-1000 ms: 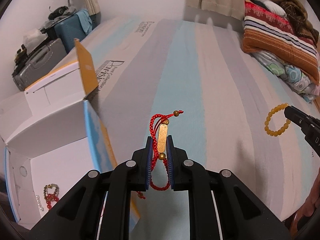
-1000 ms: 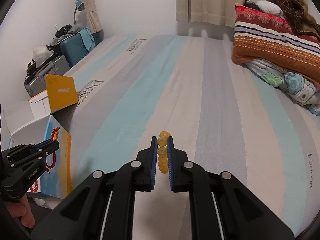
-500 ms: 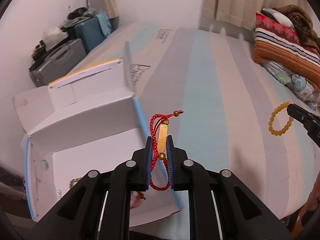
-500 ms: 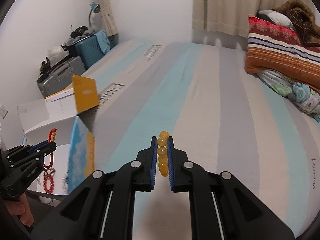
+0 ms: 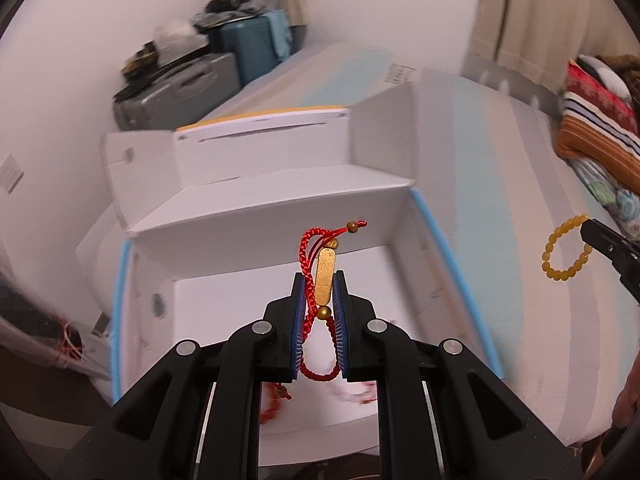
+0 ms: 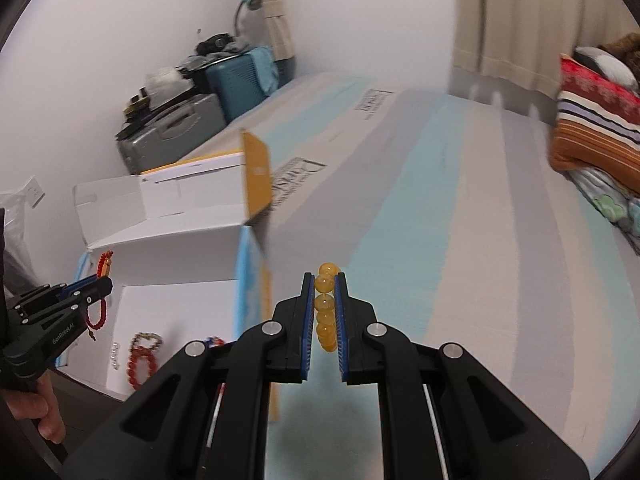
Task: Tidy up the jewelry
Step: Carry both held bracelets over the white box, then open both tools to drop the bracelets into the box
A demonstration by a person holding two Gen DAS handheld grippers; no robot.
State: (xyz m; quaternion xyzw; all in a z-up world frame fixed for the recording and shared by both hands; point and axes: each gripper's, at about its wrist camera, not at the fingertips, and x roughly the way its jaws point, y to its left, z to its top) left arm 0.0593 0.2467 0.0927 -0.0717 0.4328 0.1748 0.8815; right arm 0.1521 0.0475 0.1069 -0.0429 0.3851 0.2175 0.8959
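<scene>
In the left wrist view the left gripper (image 5: pixel 320 280) sits at lower centre, its jaws closed on a red cord bracelet (image 5: pixel 325 268) with a gold bar, held above the open white box (image 5: pixel 280 208) that fills the middle of the frame. In the right wrist view the right gripper (image 6: pixel 324 280) at lower centre pinches a yellow bead bracelet (image 6: pixel 326 312) over the striped bed (image 6: pixel 460 220). More beaded jewelry (image 6: pixel 142 354) lies inside the box at lower left.
</scene>
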